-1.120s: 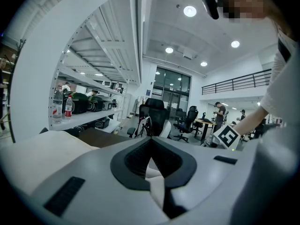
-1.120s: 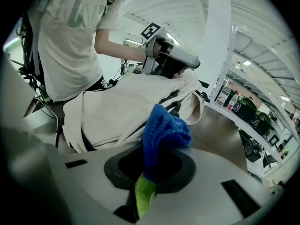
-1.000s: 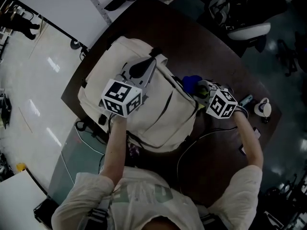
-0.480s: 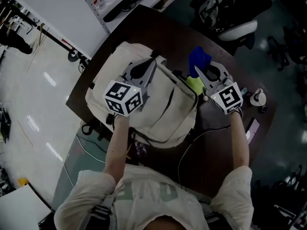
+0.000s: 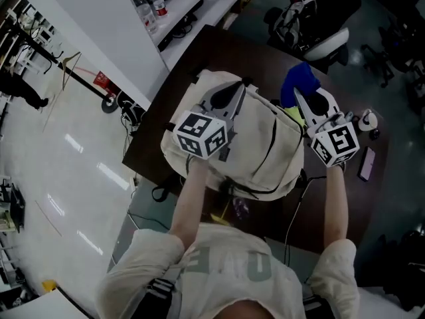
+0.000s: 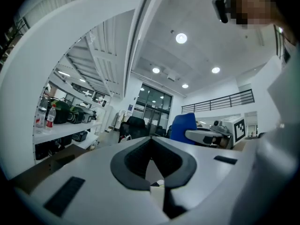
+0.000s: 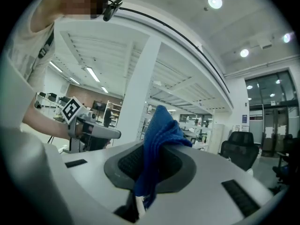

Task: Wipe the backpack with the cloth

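Observation:
A cream backpack (image 5: 262, 148) lies on the dark brown table (image 5: 216, 45). My left gripper (image 5: 238, 88) rests over the backpack's upper part with its tip at the top edge. Its jaws are shut, and a pale sliver of fabric (image 6: 159, 183) shows between the pads. My right gripper (image 5: 303, 100) hovers at the backpack's right side, shut on a blue cloth (image 5: 299, 84). That cloth (image 7: 159, 125) sticks up in a bunch past the jaws. Both gripper views look out at the room and the ceiling, so neither shows the backpack's surface.
A phone (image 5: 366, 163) and a small white round object (image 5: 367, 119) lie on the table to the right. A yellow-green item (image 5: 291, 111) peeks out beside the backpack. An office chair (image 5: 319, 42) stands beyond the table. Cables (image 5: 292, 205) hang at its near edge.
The right gripper has risen from the table with the blue cloth and come up beside the backpack. The left gripper has stayed on the backpack. The head view has shifted.

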A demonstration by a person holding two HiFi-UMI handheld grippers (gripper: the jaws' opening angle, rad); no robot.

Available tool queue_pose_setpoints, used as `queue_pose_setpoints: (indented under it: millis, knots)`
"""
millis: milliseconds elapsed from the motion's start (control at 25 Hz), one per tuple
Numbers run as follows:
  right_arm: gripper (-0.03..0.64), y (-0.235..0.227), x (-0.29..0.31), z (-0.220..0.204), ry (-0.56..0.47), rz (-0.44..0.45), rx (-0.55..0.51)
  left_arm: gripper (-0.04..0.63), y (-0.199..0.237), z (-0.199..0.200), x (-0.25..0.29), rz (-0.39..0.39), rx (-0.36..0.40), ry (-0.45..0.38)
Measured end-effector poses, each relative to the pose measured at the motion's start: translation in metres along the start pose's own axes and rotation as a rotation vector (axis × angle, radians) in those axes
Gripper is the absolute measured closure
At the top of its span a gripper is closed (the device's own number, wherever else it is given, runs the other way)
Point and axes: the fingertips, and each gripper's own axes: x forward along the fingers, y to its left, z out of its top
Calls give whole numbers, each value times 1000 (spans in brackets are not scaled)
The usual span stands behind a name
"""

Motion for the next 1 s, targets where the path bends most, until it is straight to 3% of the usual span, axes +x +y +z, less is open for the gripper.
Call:
queue_pose_setpoints:
  millis: [240,440,800,1000]
  knots:
    - [571,70,13,33,26,-216,17,591,5,20,-59,-120,43,12]
    - [571,123,12,54,37,-351,73,592,24,28,-114,-154,27,22]
    - [571,174,35,53,27,-329,198,592,78,43,-172,-56,21,4]
    - [571,204,87,51,35,-354,187,592,124,49,-182,-99,39,-2]
